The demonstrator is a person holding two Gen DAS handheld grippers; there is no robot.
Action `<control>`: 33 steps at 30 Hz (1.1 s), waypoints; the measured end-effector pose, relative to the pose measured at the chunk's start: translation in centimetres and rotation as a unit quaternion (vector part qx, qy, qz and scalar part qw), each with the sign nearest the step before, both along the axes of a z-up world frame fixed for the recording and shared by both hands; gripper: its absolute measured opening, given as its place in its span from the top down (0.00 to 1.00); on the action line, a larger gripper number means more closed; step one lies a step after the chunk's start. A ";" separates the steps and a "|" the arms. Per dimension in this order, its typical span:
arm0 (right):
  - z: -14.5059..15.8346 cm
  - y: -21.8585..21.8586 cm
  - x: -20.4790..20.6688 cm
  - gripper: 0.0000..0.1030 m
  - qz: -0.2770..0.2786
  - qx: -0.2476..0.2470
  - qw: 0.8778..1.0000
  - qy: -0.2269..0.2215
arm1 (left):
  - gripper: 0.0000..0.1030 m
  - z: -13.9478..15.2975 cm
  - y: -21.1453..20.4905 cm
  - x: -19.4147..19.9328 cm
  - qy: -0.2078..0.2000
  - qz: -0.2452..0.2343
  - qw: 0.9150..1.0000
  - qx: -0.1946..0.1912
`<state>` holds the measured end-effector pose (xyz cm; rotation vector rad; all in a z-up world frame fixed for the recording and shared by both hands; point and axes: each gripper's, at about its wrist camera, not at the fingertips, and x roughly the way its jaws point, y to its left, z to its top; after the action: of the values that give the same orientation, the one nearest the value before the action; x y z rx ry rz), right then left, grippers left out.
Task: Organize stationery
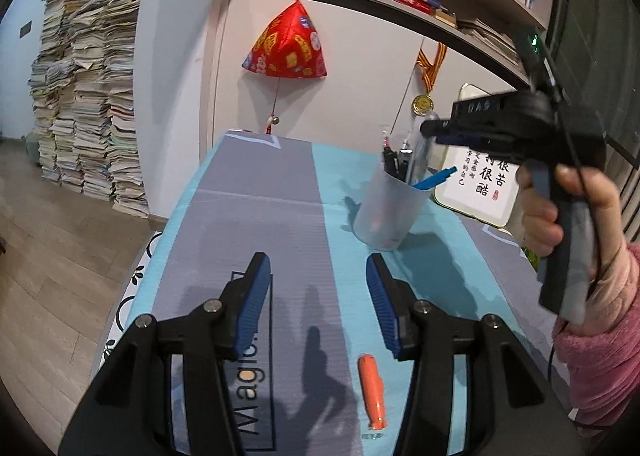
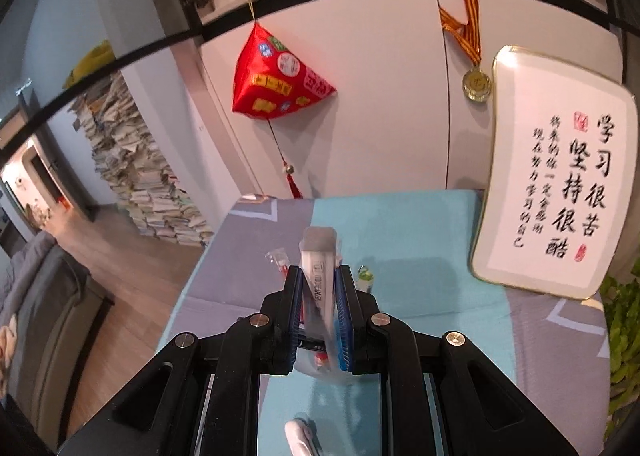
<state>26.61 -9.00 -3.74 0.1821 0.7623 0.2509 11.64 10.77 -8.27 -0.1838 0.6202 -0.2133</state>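
Above the desk mat [image 1: 260, 191], left tongs [image 1: 318, 296] gape empty; right tongs [image 2: 319, 308] clamp a clear pen box [image 2: 318, 268].

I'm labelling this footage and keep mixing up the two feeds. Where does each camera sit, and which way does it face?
Left wrist: on the left gripper, looking down along open fingers at the mat, pen cup and orange pen; the right hand shows.
Right wrist: on the right gripper, shut on a clear tube, facing the framed calligraphy.
Shared: red ornament, medal, mat.
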 end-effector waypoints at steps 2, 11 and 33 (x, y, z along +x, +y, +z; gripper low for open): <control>-0.6 0.0 0.3 0.83 0.000 0.001 1.000 0.008 | 0.53 -0.1 0.4 0.1 0.001 0.003 1.000 -0.003; -1.5 0.0 0.4 0.83 0.004 -0.012 1.000 0.020 | 0.53 -1.0 0.0 0.6 0.013 -0.005 1.000 -0.008; -5.1 4.2 -8.2 0.82 0.172 -0.122 0.973 0.097 | 0.55 -4.1 -2.4 -2.0 0.086 -0.085 0.993 -0.010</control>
<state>18.44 -4.81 -8.88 -0.1648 1.0107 0.4695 9.63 8.35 -12.38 -0.1698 0.8071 -0.3710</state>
